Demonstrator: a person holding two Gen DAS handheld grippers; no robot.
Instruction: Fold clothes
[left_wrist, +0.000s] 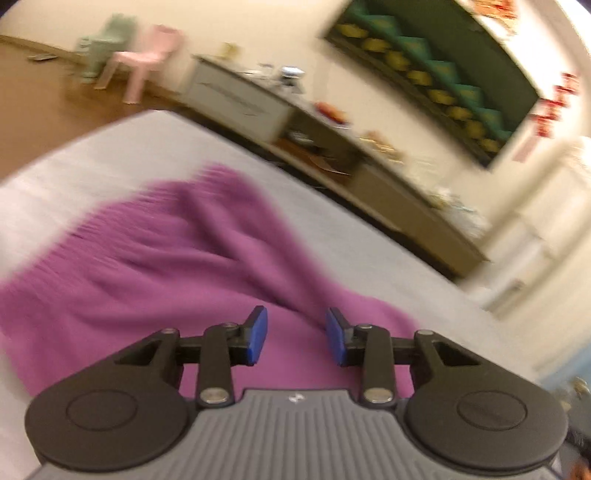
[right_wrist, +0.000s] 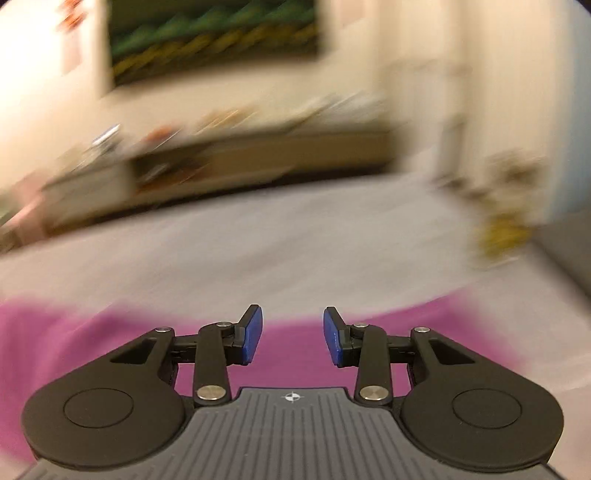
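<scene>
Left gripper (left_wrist: 296, 336) and right gripper (right_wrist: 292, 335), both released with jaws apart, hover over a crumpled purple garment (left_wrist: 155, 258) lying on the near grey bed (left_wrist: 92, 155).

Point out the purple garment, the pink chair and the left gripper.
purple garment (left_wrist: 155, 258): left wrist view, rumpled middle of the cloth.
pink chair (left_wrist: 142, 57): left wrist view, seat.
left gripper (left_wrist: 296, 336): left wrist view, open gap between fingertips.

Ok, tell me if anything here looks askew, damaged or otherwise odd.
Only the purple garment stands out: it lies rumpled on the grey bed, with ridges and folds rather than flat. Both the left gripper and right gripper are open above it, holding nothing. Blur hides finer detail.
</scene>
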